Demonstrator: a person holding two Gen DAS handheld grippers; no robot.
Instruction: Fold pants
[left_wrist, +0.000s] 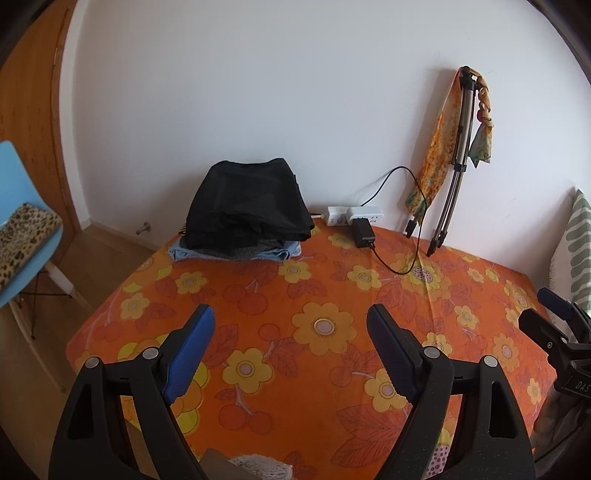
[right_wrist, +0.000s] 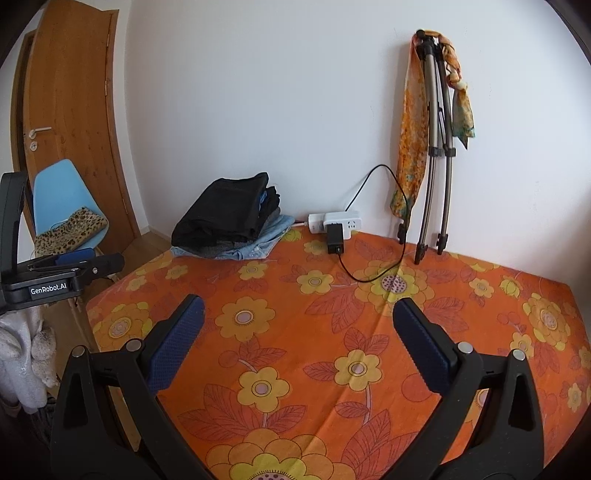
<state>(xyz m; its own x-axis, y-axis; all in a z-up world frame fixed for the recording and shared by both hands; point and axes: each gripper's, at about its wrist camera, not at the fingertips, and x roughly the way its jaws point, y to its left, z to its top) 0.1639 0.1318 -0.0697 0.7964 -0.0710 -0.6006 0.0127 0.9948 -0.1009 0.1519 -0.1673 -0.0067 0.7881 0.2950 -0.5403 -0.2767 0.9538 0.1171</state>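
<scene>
A stack of folded pants (left_wrist: 243, 218), black on top with grey and light denim beneath, sits at the far left corner of the table with the orange flowered cloth (left_wrist: 295, 295). It also shows in the right wrist view (right_wrist: 232, 218). My left gripper (left_wrist: 291, 325) is open and empty above the cloth's near part. My right gripper (right_wrist: 295, 317) is open and empty above the cloth too. The right gripper shows at the right edge of the left wrist view (left_wrist: 554, 317). The left gripper shows at the left edge of the right wrist view (right_wrist: 74, 264).
A white power strip (right_wrist: 334, 221) with a black adapter (right_wrist: 335, 238) and its cable lies at the far edge by the wall. A folded tripod with scarves (right_wrist: 436, 147) leans on the wall. A blue chair (right_wrist: 66, 206) stands left of the table by a wooden door (right_wrist: 74, 110).
</scene>
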